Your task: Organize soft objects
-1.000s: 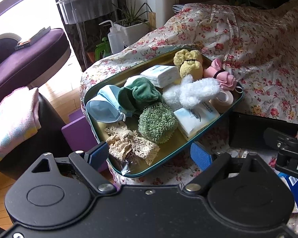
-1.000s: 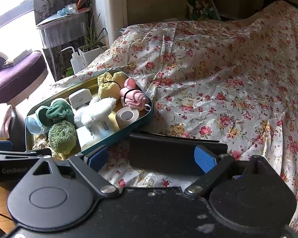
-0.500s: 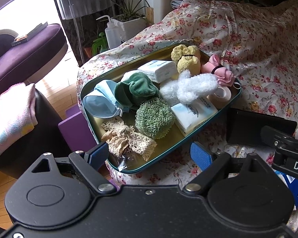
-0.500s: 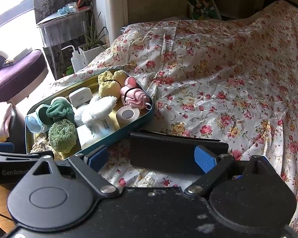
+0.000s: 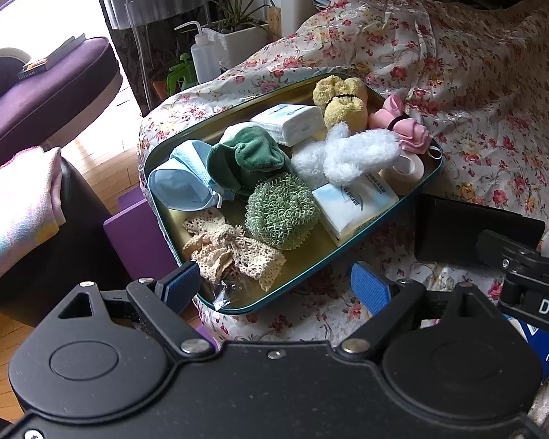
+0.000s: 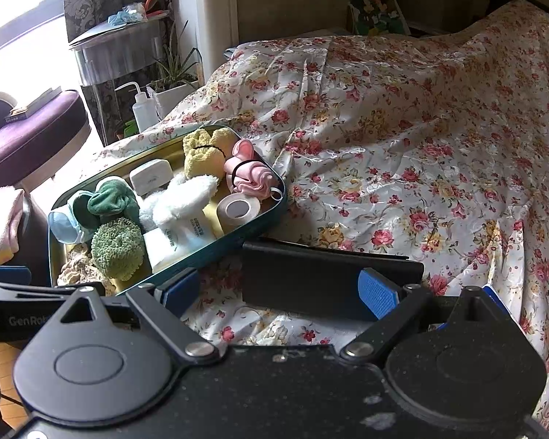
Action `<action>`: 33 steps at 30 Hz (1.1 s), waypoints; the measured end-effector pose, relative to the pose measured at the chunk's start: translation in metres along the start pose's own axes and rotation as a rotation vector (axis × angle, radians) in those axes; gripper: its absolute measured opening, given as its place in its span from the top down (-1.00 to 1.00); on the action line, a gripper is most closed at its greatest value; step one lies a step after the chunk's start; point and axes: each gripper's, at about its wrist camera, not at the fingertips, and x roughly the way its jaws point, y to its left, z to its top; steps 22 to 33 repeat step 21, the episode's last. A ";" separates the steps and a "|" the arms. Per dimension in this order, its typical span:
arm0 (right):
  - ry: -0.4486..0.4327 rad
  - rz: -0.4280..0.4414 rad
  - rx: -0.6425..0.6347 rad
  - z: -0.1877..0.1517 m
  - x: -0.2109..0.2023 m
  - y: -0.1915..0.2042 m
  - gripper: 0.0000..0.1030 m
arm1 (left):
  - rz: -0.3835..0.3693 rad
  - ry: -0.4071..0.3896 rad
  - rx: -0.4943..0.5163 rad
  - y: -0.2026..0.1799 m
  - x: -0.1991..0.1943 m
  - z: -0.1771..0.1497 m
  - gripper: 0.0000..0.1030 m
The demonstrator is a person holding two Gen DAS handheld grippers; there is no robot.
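Observation:
A teal-rimmed tin tray lies on the floral bedspread, full of soft things: a green looped scrubber, beige lace, a dark green cloth, a blue face mask, a white fluffy piece, yellow puffs, a pink scrunchie, tissue packs and a tape roll. My left gripper is open and empty, just short of the tray's near edge. My right gripper is open and empty above a black box.
The black box lies right of the tray. A blue carton sits under the right gripper. A purple block, dark stool with a pink towel, purple chair, squeeze bottle and plant stand off the bed's left edge.
The left gripper has edged slightly closer to the tray. The right gripper has barely moved. Both stay open.

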 end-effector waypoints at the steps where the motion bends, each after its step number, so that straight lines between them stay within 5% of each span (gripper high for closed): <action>1: 0.001 0.000 0.000 0.000 0.000 0.000 -0.82 | -0.001 0.002 -0.001 0.000 0.000 0.000 -0.69; 33: 0.006 0.004 -0.004 -0.001 0.002 0.002 -0.82 | -0.011 0.027 -0.010 0.001 0.002 0.000 -0.69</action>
